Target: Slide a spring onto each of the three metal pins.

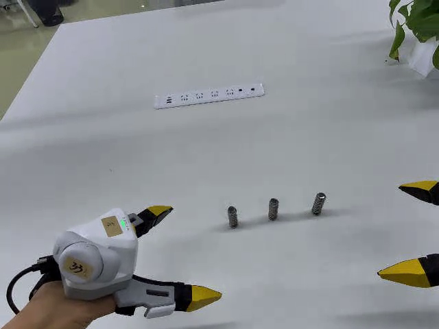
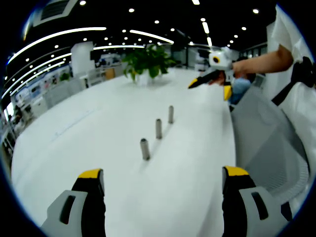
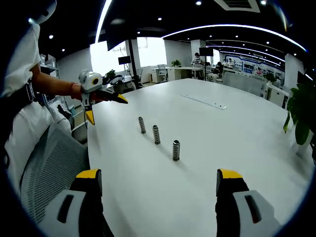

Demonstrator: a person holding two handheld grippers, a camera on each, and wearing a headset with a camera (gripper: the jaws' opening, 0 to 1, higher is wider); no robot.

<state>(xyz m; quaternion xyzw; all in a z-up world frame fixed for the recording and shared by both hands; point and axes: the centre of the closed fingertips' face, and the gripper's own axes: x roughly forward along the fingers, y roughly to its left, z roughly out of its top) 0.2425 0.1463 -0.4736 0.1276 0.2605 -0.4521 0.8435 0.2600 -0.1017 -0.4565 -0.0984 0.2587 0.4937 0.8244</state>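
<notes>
**benchwatcher:** your left gripper [image 1: 182, 253] sits low at the near left of the white table [image 1: 309, 144], with your hand [image 1: 51, 310] wrapped round the back of it; the jaws are spread wide, yellow tips well apart, nothing between them.

**coil_guy:** same deal with your right gripper [image 1: 410, 229] at the right edge of the head view; both yellow tips are gaping and nothing's pinched.

**benchwatcher:** now the task bits; left spring [image 1: 232, 216], middle spring [image 1: 273, 209] and right spring [image 1: 319, 203] all stand upright on the table, in a slightly slanted row between your two grippers; they're apart from one another, and neither gripper touches any of them; the coils look to run top to bottom on each.

**coil_guy:** yep; in the right gripper view the row runs away toward your left gripper, with the right spring nearest; further back a white power strip [image 1: 209, 95] lies flat, well apart from the row; a green plant [image 1: 415, 20] sits at the far right corner.
</notes>
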